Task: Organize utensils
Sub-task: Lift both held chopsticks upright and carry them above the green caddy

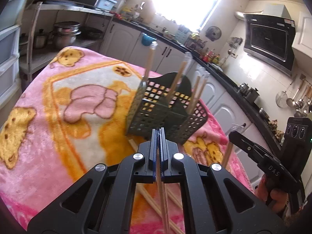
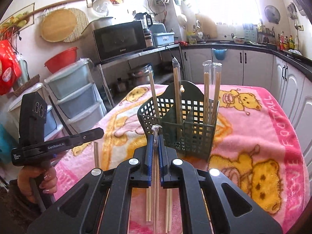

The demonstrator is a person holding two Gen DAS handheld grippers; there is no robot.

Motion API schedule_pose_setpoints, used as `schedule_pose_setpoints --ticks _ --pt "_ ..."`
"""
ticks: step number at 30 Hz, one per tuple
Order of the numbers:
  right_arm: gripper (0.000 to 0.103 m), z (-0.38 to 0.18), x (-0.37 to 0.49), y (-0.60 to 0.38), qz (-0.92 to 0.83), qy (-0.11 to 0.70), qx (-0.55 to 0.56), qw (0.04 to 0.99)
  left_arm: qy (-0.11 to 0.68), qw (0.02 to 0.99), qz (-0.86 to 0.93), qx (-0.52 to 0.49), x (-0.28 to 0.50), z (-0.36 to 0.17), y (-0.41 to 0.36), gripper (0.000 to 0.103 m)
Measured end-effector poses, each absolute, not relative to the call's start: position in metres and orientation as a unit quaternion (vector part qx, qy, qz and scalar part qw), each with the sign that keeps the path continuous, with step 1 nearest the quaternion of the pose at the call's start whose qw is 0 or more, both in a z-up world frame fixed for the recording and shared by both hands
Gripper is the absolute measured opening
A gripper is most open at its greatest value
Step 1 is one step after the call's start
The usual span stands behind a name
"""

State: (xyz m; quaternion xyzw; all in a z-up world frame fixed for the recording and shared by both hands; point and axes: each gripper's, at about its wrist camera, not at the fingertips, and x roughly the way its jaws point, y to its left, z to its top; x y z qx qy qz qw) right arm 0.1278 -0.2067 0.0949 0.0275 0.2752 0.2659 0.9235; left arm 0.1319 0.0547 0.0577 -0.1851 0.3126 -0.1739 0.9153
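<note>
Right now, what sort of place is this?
Most likely a home kitchen: a microwave on a steel shelf, a range hood on the wall, and white cabinets under a black countertop.

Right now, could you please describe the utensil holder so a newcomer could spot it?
Find the pink teddy-bear blanket covering the table. Near its middle stands the dark green perforated basket, divided into compartments. It alone stands upright, with wrapped chopsticks poking out of its top.

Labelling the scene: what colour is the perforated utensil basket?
Dark green utensil basket, clearest in the right wrist view.
</note>
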Motion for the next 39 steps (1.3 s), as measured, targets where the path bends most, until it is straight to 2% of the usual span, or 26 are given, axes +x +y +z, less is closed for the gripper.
schedule_pose_setpoints --ticks 39 --pt "0.005 0.188 0.129 -0.226 0.26 0.149 0.042 0.953 0.169 0.937 -0.286 -0.111 0.167 0.187 -0.016 0.001"
